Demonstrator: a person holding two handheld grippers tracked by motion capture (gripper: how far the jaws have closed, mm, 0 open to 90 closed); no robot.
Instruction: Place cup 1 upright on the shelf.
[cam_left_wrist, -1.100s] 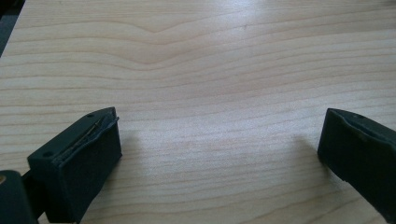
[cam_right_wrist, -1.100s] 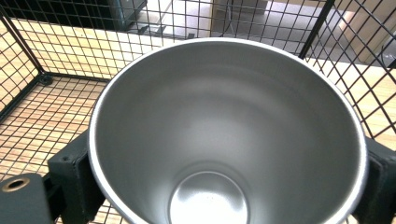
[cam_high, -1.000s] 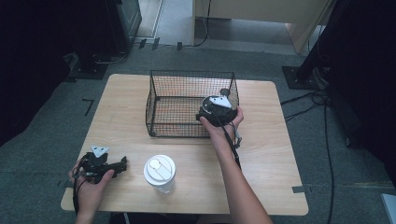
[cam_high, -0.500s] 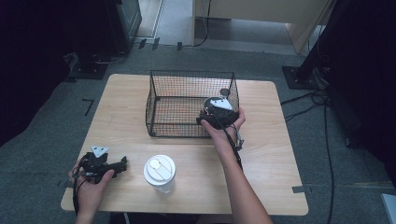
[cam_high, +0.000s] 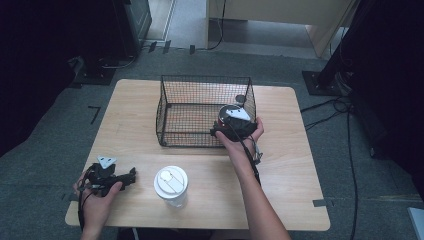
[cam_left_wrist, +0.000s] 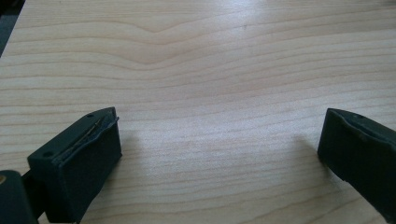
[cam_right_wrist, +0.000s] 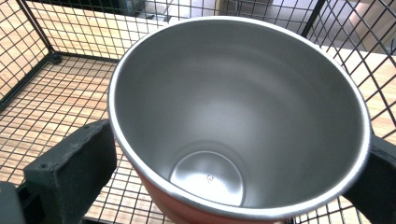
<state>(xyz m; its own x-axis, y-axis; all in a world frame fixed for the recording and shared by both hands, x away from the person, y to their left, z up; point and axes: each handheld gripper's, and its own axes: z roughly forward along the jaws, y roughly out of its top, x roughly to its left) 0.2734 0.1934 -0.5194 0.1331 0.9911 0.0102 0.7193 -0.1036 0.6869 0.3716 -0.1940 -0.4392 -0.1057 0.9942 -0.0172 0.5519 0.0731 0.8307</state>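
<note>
A steel cup (cam_right_wrist: 238, 116) with a red outside stands upright in the near right corner of the black wire basket (cam_high: 200, 78). My right gripper (cam_high: 231, 120) reaches down over it from the basket's near side. The jaws have just been opening. They now stand wide on either side of the cup's rim, and I see no pad pressing on it. The cup's red side (cam_high: 222, 114) peeks out beside the gripper in the high view. My left gripper (cam_high: 131, 175) rests low at the table's near left corner. It is open over bare wood (cam_left_wrist: 219, 154), with nothing between its jaws.
A white lidded paper cup (cam_high: 171, 184) stands near the table's front edge, between my two arms. The basket's wire floor (cam_right_wrist: 56, 93) around the steel cup holds nothing else. The wooden table (cam_high: 290, 165) is bare to the right of my right forearm.
</note>
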